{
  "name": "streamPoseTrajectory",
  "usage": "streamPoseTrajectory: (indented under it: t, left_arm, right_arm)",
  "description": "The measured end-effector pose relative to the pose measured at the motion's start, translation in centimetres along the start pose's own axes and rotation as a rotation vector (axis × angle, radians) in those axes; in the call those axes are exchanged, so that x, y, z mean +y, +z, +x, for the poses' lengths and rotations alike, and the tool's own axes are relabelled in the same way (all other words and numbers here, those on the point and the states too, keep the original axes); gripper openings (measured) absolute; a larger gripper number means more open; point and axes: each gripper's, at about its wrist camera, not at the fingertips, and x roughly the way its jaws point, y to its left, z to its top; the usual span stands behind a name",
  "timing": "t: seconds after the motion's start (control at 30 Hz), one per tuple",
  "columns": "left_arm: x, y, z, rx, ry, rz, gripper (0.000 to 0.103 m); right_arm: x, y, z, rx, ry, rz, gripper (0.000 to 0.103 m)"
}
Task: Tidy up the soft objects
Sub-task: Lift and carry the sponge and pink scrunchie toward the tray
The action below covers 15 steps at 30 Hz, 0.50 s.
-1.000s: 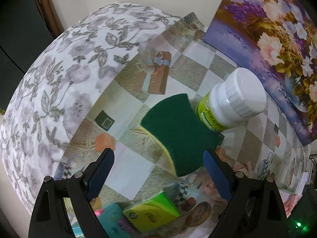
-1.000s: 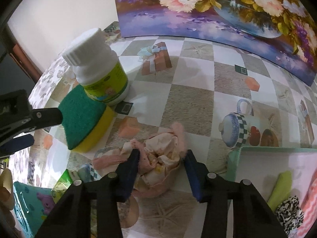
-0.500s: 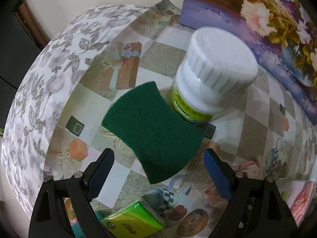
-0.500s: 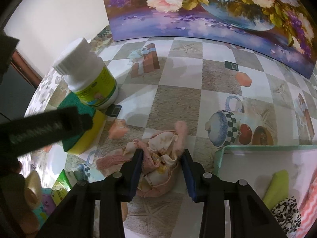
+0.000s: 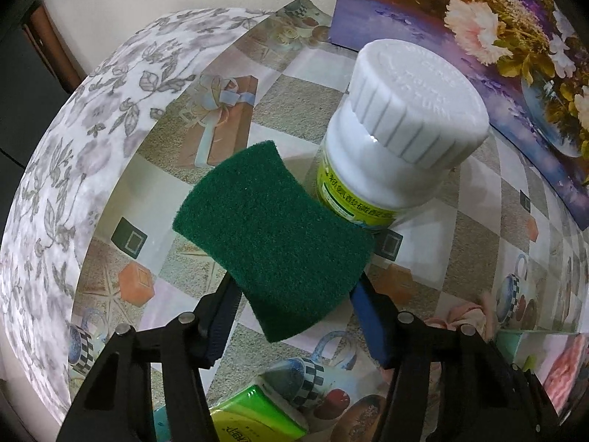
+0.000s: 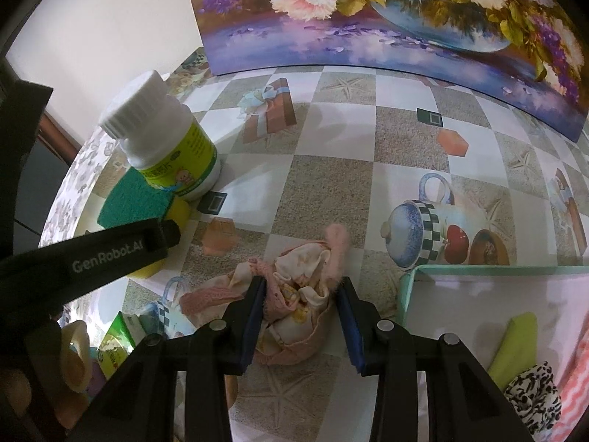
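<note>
A green scouring sponge (image 5: 272, 235) with a yellow underside lies on the patterned tablecloth, touching a white bottle (image 5: 386, 154) with a lime label. My left gripper (image 5: 297, 287) points steeply down over the sponge. Its jaws are closing, and the blue pads meet the sponge's two long sides. In the right wrist view the same sponge (image 6: 129, 202) sits behind one of the left gripper's fingers (image 6: 110, 254). My right gripper (image 6: 300, 291) is shut on a crumpled pink and cream cloth (image 6: 302, 269) that rests on the table.
A mint-green box (image 6: 408, 287) at the right holds a lime cloth (image 6: 515, 346), a black-and-white spotted piece (image 6: 533, 394) and a coral striped one. A flower painting (image 6: 368, 25) leans at the back. A green tissue pack (image 5: 254, 416) lies near me. The table's edge (image 5: 73, 169) curves along the left.
The left gripper came closer down over the sponge and its jaws narrowed from wide apart onto the sponge's sides. The right gripper stayed shut on the pink cloth.
</note>
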Motion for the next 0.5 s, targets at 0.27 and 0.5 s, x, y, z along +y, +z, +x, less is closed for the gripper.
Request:
streamPoseTrajectory:
  t: [0.27, 0.5]
  left_arm:
    - [-0.2, -0.8, -0.6, 0.016, -0.002, 0.001, 0.062]
    - [-0.2, -1.0, -1.9, 0.02, -0.004, 0.004, 0.062]
  right_arm:
    - [-0.1, -0.1, -0.3, -0.003, 0.016, 0.007, 0.041]
    - [-0.3, -0.4, -1.1, -0.004, 0.023, 0.01, 0.03]
